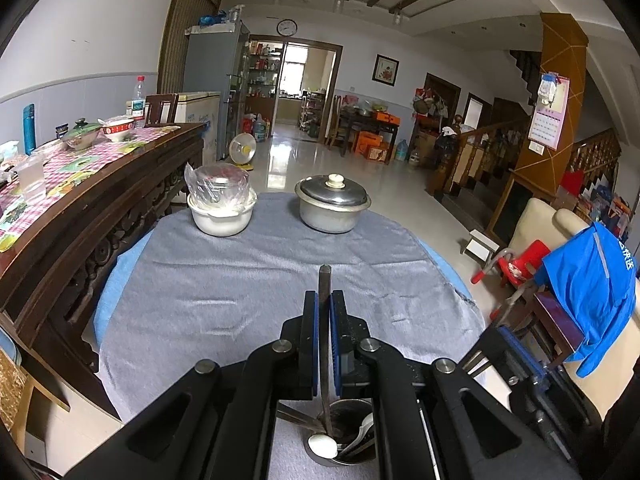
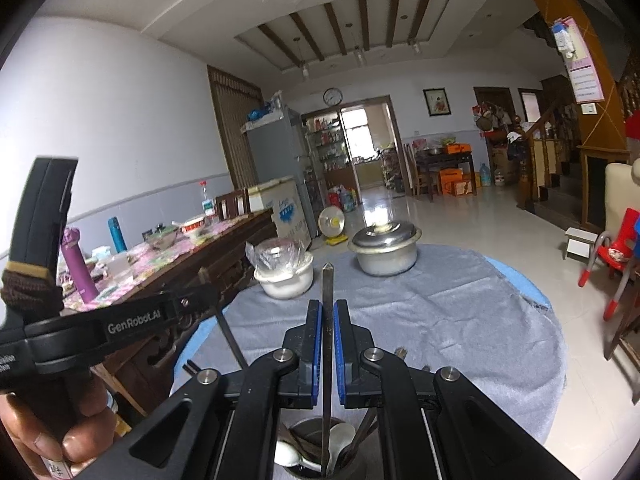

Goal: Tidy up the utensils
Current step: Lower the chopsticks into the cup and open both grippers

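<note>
My left gripper (image 1: pixel 325 300) is shut on a thin metal utensil handle (image 1: pixel 324 280) that stands upright; its lower end reaches down into a round metal utensil cup (image 1: pixel 344 462). The cup holds white spoons (image 1: pixel 322 445) and other metal utensils. My right gripper (image 2: pixel 328 308) is shut on a second upright metal utensil handle (image 2: pixel 327 284) that also runs down into the cup (image 2: pixel 304 428), where white spoons (image 2: pixel 289 454) lie. The right gripper's fingers (image 1: pixel 516 350) show at the lower right of the left wrist view. The left gripper body (image 2: pixel 80 332) shows at the left of the right wrist view.
A round table with a grey cloth (image 1: pixel 256 280) carries a white pot with a plastic-covered bowl (image 1: pixel 222 204) and a lidded metal pot (image 1: pixel 332 204) at its far side. A long wooden table (image 1: pixel 92 168) with dishes stands left. A chair with blue cloth (image 1: pixel 592 280) stands right.
</note>
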Available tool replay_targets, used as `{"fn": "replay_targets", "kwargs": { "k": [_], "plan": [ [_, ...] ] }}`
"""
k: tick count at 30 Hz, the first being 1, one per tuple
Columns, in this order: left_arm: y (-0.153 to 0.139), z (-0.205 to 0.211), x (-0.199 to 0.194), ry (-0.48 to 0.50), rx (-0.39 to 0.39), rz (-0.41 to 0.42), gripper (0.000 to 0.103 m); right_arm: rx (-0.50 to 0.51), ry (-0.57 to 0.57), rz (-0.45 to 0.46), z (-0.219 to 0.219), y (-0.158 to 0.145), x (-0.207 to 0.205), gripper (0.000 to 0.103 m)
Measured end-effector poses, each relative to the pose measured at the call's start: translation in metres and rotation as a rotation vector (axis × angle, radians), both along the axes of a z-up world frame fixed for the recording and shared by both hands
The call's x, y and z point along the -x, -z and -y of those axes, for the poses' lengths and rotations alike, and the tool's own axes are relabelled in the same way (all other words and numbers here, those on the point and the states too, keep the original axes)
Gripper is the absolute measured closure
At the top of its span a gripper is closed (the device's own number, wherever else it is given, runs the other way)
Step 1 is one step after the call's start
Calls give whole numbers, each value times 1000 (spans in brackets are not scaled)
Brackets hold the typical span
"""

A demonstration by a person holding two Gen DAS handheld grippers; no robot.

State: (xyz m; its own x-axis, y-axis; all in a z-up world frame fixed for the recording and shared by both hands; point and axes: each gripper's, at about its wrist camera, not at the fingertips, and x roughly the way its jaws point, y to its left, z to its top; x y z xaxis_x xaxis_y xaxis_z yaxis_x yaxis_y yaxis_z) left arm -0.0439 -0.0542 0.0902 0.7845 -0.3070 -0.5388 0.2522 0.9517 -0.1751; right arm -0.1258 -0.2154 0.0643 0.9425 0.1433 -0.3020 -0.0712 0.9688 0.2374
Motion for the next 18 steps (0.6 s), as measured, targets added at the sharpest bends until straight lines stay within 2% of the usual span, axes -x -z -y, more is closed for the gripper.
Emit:
{"fn": "replay_targets", "kwargs": {
  "k": [7, 8, 11, 14, 16, 18],
  "plan": [
    [3, -3, 0, 23, -13, -27, 96, -49, -49, -69, 6, 6, -4, 95],
    [3, -2, 0, 25, -17, -21, 93, -58, -48, -68, 9, 6, -3, 92],
    [1, -5, 6, 27, -32, 7, 76, -90, -51, -57, 18, 4, 0, 73],
    [-3, -7, 14, 27, -47, 39, 73, -104, -29, -22, 24, 0, 6, 71],
    [-5, -9, 21, 27, -55, 55, 67, -103, -18, 0, 27, -3, 11, 71],
    [-7, -13, 32, 16, -75, 84, 47, -111, -4, 22, 33, -6, 17, 71]
  ]
}}
